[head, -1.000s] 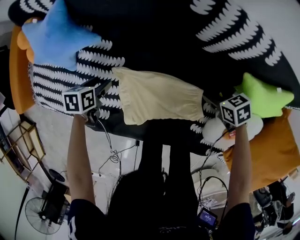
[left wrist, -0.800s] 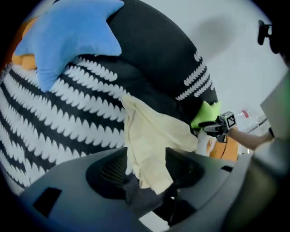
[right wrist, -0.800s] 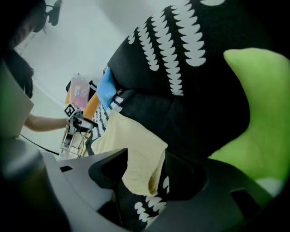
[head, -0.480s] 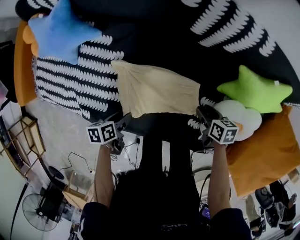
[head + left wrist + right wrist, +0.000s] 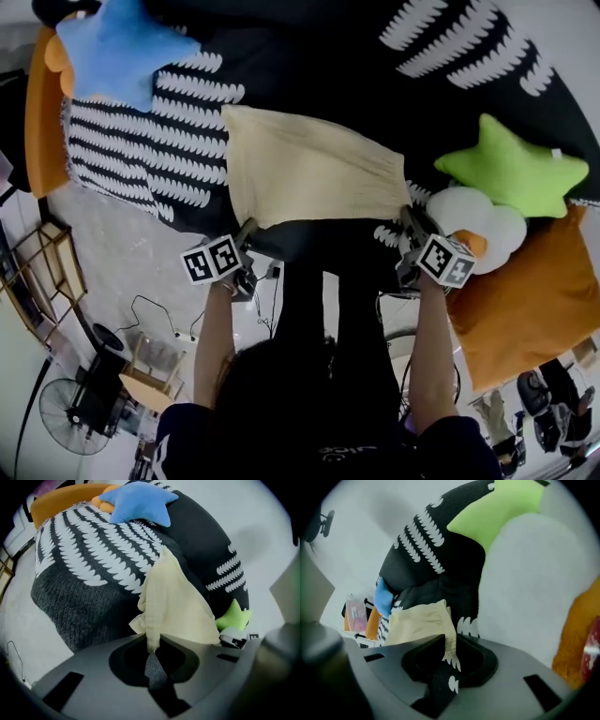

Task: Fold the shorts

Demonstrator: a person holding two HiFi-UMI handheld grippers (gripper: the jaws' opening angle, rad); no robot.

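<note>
Just squeezed left tongs and right tongs shut on near corners of the shorts, probably for an even fold.

Dark short-sleeved shirt; above it, the grey left gripper and right gripper each bear a black-and-white marker cube.

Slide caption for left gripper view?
Left gripper, jaws just closing, pinches a corner of the cream shorts on the patterned bedspread.
</note>
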